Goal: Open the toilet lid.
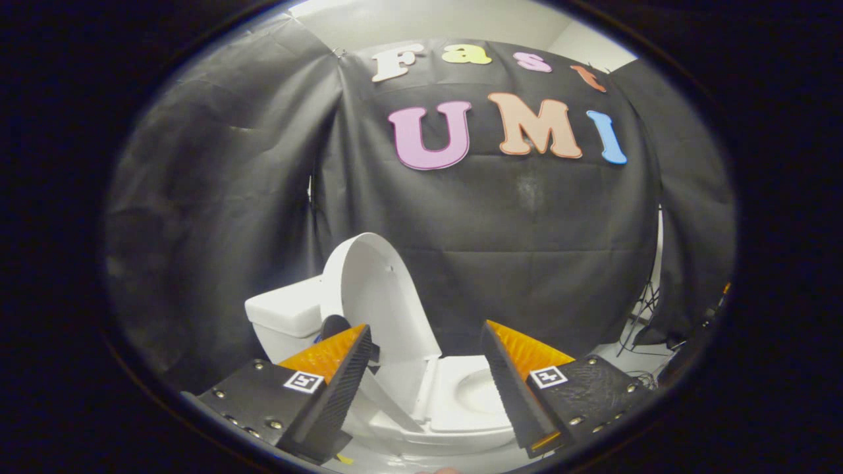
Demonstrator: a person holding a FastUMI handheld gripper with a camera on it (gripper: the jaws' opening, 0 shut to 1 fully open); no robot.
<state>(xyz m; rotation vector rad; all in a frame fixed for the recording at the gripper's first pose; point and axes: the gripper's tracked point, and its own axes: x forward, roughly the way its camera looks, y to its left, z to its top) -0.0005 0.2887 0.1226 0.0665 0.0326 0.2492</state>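
A: The toilet lid [372,289] stands raised, close to upright, leaning back toward the tank [283,316], just ahead of the gripper [425,362].

B: So which step is that?

A: By the look of it, the last one. The seat [471,401] and bowl lie bare below, so the lift seems done, or nearly.

B: And the gripper itself?

A: Its fingers are spread wide and hold nothing. The left finger [339,375] sits just in front of the lid's lower edge; whether it touches cannot be told. The right finger [510,385] hangs over the seat.

B: What does the next move call for?

A: Probably a gentle nudge if the lid has not settled against the tank, then drawing straight back without catching its edge.
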